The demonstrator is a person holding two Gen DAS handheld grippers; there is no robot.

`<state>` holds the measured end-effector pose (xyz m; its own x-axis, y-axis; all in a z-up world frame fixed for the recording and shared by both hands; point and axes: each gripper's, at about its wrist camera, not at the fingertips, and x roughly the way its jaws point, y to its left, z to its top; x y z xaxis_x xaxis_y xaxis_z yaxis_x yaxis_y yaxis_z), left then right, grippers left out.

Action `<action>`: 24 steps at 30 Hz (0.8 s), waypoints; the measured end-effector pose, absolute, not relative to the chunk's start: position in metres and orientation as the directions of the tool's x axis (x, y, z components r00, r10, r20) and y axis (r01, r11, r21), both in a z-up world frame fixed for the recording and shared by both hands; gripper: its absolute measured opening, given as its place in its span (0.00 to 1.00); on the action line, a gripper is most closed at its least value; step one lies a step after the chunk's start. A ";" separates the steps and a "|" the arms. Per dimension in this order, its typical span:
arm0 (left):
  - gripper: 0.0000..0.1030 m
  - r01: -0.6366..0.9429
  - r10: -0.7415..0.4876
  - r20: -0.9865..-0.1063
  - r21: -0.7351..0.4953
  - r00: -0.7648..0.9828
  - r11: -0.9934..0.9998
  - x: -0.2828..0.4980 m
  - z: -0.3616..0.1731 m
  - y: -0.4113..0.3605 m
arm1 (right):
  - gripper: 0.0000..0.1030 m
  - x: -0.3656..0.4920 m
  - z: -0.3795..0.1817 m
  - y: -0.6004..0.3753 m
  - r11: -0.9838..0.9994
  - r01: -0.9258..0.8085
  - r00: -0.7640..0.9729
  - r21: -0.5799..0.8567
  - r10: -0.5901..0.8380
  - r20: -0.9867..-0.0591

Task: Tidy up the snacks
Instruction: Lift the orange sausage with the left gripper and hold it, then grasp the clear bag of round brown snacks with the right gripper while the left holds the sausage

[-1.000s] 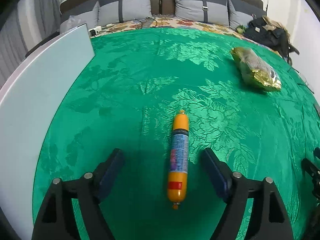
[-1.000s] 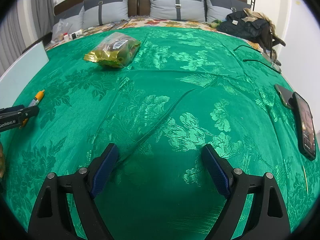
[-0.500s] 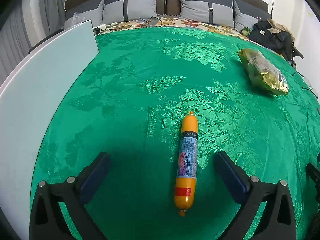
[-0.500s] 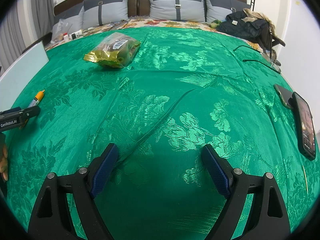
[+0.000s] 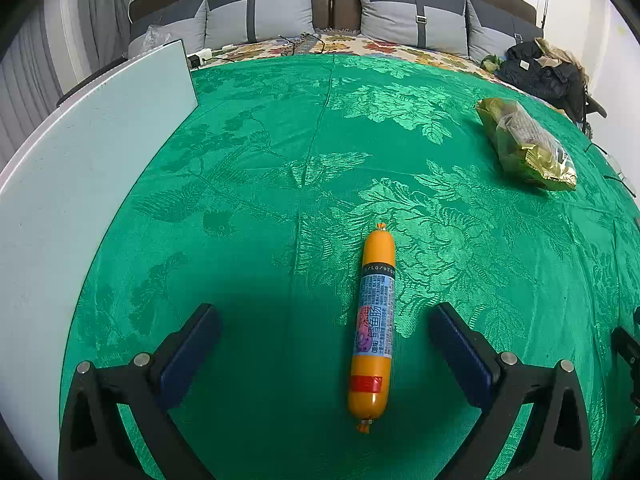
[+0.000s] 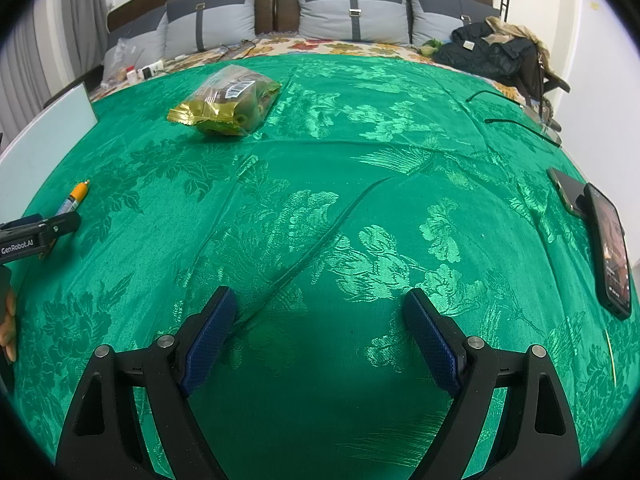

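An orange sausage stick (image 5: 373, 328) with a blue label lies on the green cloth (image 5: 280, 184), lengthwise between the fingers of my open left gripper (image 5: 324, 316), nearer the right finger and touching neither. A gold snack bag (image 5: 526, 144) lies at the far right. In the right wrist view the same bag (image 6: 226, 100) lies far left and the sausage's tip (image 6: 74, 196) shows at the left edge behind the left gripper. My right gripper (image 6: 318, 300) is open and empty over bare cloth.
A pale board (image 5: 80, 152) stands along the left edge of the cloth. Two phones (image 6: 610, 248) lie at the right edge, with black cables (image 6: 516, 120) beyond. Pillows (image 6: 352, 12) and a dark bag (image 6: 488, 52) are at the back.
My left gripper has opened wider and pulled back a little, so the sausage sits slightly farther out between the fingers. The right gripper has not moved.
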<state>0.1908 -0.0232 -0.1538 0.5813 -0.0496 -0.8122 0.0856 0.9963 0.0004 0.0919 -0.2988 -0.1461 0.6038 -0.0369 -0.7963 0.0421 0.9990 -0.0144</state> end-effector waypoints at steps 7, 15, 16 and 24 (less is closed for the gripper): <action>1.00 0.086 -0.050 -0.812 0.000 0.581 0.996 0.191 -0.154 -0.023 | 0.86 0.092 -0.146 -0.299 0.999 0.042 0.604 -0.014 -0.036 -0.796; 1.00 0.086 -0.051 -0.812 -0.001 0.582 0.996 0.191 -0.154 -0.023 | 0.86 0.097 -0.144 -0.300 0.999 0.049 0.586 -0.006 -0.033 -0.810; 1.00 0.086 -0.051 -0.812 -0.001 0.582 0.996 0.191 -0.154 -0.023 | 0.86 0.100 -0.142 -0.300 0.998 0.055 0.570 -0.003 -0.034 -0.821; 1.00 0.086 -0.052 -0.812 -0.001 0.582 0.996 0.191 -0.154 -0.023 | 0.85 0.196 -0.084 -0.288 0.980 0.068 0.593 0.186 0.110 -0.798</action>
<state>0.1910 -0.0229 -0.1541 0.5817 -0.0516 -0.8118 0.0864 0.9963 -0.0014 0.1960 -0.2883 -0.0836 0.5927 0.1105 -0.7978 0.0676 0.9802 0.1859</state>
